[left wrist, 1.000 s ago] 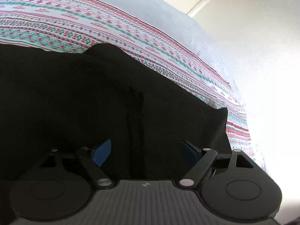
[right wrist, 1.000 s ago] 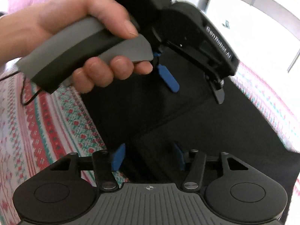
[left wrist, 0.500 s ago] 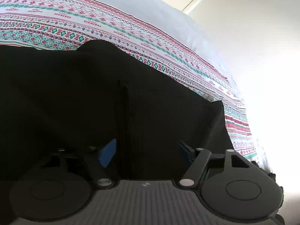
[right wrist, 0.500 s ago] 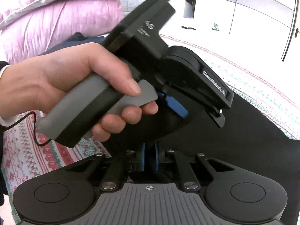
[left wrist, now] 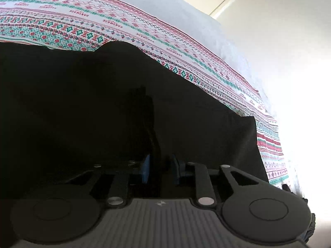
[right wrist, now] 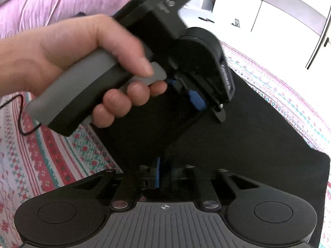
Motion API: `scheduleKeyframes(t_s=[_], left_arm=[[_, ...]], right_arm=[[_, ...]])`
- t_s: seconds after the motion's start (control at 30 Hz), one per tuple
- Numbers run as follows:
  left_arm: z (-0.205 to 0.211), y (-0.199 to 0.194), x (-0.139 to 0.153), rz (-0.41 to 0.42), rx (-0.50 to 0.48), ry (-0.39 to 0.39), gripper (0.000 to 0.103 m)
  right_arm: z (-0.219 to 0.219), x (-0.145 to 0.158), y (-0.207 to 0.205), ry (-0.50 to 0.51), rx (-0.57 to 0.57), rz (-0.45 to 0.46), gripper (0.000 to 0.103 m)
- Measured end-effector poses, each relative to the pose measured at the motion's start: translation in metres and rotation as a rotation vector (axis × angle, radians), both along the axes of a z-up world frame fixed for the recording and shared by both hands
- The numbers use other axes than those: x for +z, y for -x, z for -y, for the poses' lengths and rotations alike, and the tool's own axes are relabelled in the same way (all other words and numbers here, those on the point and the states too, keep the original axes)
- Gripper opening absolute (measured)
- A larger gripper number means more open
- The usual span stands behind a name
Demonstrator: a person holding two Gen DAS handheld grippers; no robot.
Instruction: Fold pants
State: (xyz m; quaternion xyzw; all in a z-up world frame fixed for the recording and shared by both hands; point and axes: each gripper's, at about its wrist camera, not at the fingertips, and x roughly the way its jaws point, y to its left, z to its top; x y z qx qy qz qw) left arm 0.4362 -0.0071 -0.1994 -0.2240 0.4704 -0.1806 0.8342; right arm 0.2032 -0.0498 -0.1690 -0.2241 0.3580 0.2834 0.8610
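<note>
Black pants (left wrist: 86, 107) lie spread on a patterned bedspread (left wrist: 144, 31) and fill most of the left wrist view. My left gripper (left wrist: 160, 170) is shut on a raised fold of the black pants fabric between its blue pads. In the right wrist view the pants (right wrist: 248, 144) lie across the bed, and my right gripper (right wrist: 164, 172) is shut on their near edge. The left gripper (right wrist: 196, 101), held in a hand (right wrist: 82, 57), shows above it, its blue pads closed on the fabric.
A pink quilted duvet (right wrist: 62, 6) lies at the far left of the bed. White cupboard doors (right wrist: 279, 10) stand behind. The bedspread's edge (left wrist: 275, 155) drops off at the right toward a bright wall. A thin black cable (right wrist: 20, 113) hangs from the left handle.
Both grippers closed on the pants fabric: the right one first, the left one in the last half second. The left gripper has tilted and lifted slightly in the right wrist view.
</note>
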Motion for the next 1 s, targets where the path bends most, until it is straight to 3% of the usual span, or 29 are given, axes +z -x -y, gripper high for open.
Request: scheduleKeyframes(t_s=[0.13,0.23,0.3,0.37,0.4,0.47,0.53,0.57,0.73,0.9,1.0], left_arm=[[0.003,0.002,0.004,0.017,-0.002,0.012,0.051],[0.012,0.004,0.010,0.048,-0.016,-0.058,0.059],[0.011,0.005,0.008,0.054,-0.022,-0.057,0.060],[0.012,0.005,0.006,0.061,-0.020,-0.053,0.060],[0.013,0.005,0.006,0.066,-0.026,-0.057,0.058],[0.016,0.007,0.005,0.071,-0.050,-0.061,0.037],[0.021,0.008,0.003,0.080,-0.061,-0.097,0.006],[0.022,0.008,0.002,0.080,-0.067,-0.108,0.002],[0.023,0.010,0.007,0.107,-0.069,-0.133,0.000],[0.010,0.011,0.026,0.157,-0.051,-0.138,0.000],[-0.006,0.008,0.026,0.135,-0.021,-0.167,0.000]], right_arm=[[-0.005,-0.005,0.003,0.025,-0.005,0.039,0.026],[0.002,0.001,-0.005,-0.076,-0.056,-0.024,0.029],[0.009,0.006,-0.011,-0.150,-0.072,-0.063,0.029],[0.010,0.005,-0.014,-0.152,-0.093,-0.084,0.029],[0.009,0.003,-0.015,-0.153,-0.095,-0.098,0.029],[0.009,-0.002,-0.018,-0.187,-0.098,-0.157,0.030],[0.005,-0.006,-0.022,-0.197,-0.121,-0.168,0.031],[0.006,-0.004,-0.022,-0.193,-0.124,-0.165,0.031],[0.012,0.003,-0.026,-0.254,-0.153,-0.168,0.019],[0.007,0.005,-0.025,-0.300,-0.118,-0.127,0.020],[0.006,0.005,-0.028,-0.283,-0.107,-0.121,0.024]])
